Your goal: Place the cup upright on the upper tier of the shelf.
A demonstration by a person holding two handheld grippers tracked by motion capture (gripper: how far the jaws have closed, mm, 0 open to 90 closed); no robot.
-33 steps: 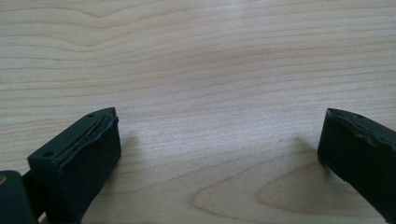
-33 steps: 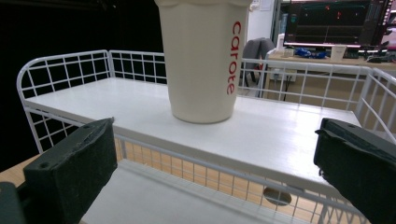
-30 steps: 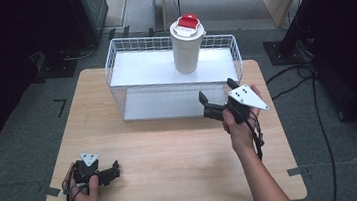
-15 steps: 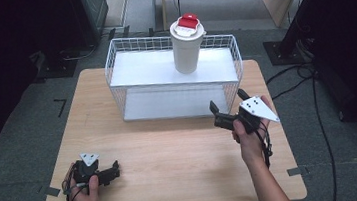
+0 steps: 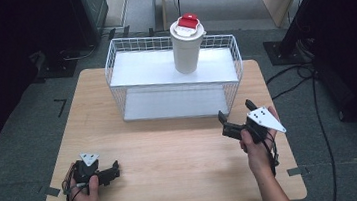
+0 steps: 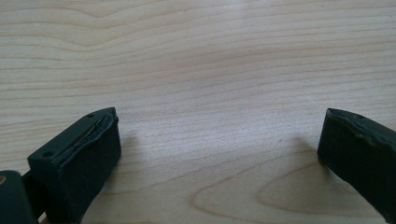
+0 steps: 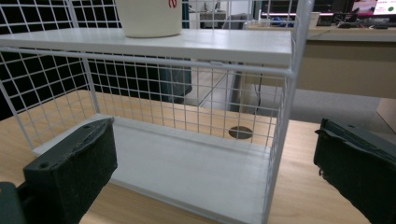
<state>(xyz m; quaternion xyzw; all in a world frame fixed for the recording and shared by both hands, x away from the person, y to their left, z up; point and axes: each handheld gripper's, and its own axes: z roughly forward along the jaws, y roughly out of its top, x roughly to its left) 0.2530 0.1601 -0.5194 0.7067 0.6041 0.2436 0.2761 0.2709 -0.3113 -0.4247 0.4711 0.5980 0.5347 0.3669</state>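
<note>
A white wire rack (image 5: pixel 113 72) with two white shelves stands at the back middle of the wooden table (image 5: pixel 172 156). A white cup (image 5: pixel 187 49) with a red-topped lid stands on the upper shelf. My right gripper (image 5: pixel 235 112) hovers open just in front of the rack's right front corner, with nothing between its jaws. In the right gripper view the gripper (image 7: pixel 214 126) faces the rack's lower shelf (image 7: pixel 196 163), and the cup's base (image 7: pixel 149 21) shows at the top. My left gripper (image 5: pixel 114 168) rests open on the table at the front left; in the left gripper view the gripper (image 6: pixel 219 116) has bare wood between its jaws.
A round cable hole (image 7: pixel 240 132) sits in the tabletop behind the rack. Cables (image 5: pixel 313 111) trail on the floor to the right of the table. Dark stands and equipment (image 5: pixel 87 14) surround the far side.
My right gripper has drawn back from the rack's front, toward the person and slightly right. The left gripper has stayed still.
</note>
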